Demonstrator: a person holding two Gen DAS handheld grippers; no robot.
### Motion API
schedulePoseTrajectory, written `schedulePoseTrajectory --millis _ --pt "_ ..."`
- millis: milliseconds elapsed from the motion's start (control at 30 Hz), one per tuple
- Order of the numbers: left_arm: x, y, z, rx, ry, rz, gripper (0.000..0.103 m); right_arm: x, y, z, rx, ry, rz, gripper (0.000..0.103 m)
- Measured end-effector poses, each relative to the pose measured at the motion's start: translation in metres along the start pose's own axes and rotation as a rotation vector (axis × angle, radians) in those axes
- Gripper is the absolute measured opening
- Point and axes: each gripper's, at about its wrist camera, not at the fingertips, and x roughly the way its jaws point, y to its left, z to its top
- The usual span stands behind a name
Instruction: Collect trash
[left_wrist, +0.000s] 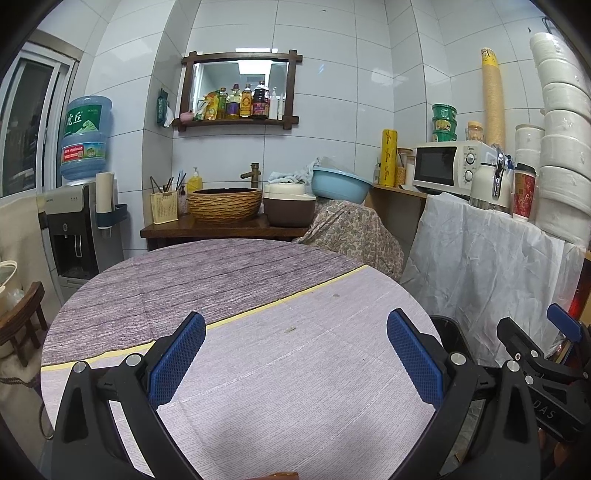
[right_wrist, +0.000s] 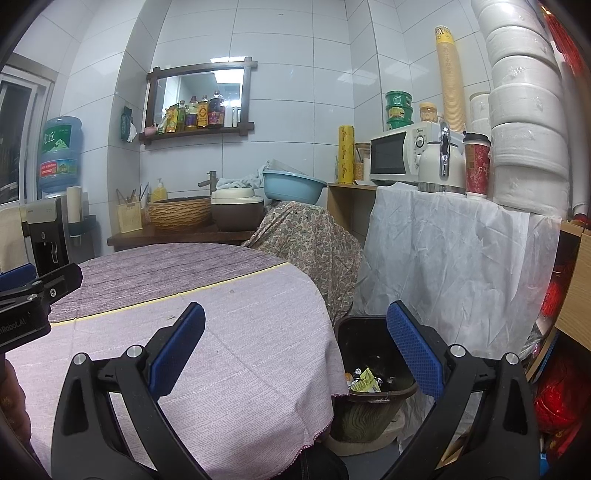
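Observation:
A dark trash bin (right_wrist: 373, 369) stands on the floor just right of the round table (right_wrist: 207, 332), with wrappers and scraps (right_wrist: 364, 380) lying inside. My right gripper (right_wrist: 295, 347) hangs open above the table's right edge, its right finger over the bin, nothing between the blue pads. My left gripper (left_wrist: 295, 350) is open over the pale tablecloth (left_wrist: 295, 387) and holds nothing. The bin's rim (left_wrist: 448, 332) shows in the left wrist view behind the right finger. Small specks (left_wrist: 291, 328) lie on the cloth.
A sideboard (left_wrist: 221, 230) behind the table carries a woven basin, a cooker pot and a blue bowl (left_wrist: 341, 186). To the right, a white-draped shelf (right_wrist: 454, 258) carries a microwave (right_wrist: 402, 157), kettle and cup. A water dispenser (left_wrist: 79, 221) stands at left.

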Motion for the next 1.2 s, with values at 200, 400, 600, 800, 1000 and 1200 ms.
schedulePoseTrajectory --millis 200,400,600,800,1000,1200 --pt "0.0011 0.0014 -0.0010 0.004 0.004 0.001 0.097 0.0016 -0.0011 -0.0017 0.000 0.003 0.004 0.097" --pt "0.0010 0.0008 -0.0010 0.004 0.005 0.001 0.097 0.0015 -0.0011 -0.0020 0.001 0.005 0.005 0.097" --pt "0.0024 0.0009 -0.0018 0.005 0.011 -0.001 0.098 0.0031 -0.0014 -0.0035 0.000 0.008 0.006 0.097" --pt "0.0041 0.0021 -0.0029 0.010 0.014 -0.006 0.098 0.0034 -0.0022 -0.0046 0.001 0.010 0.006 0.097" --pt "0.0044 0.0021 -0.0033 0.014 0.013 -0.007 0.098 0.0049 -0.0032 -0.0032 0.001 0.012 0.006 0.097" --pt "0.0042 0.0031 -0.0027 0.012 0.014 -0.003 0.097 0.0046 -0.0033 -0.0026 0.001 0.009 0.005 0.097"
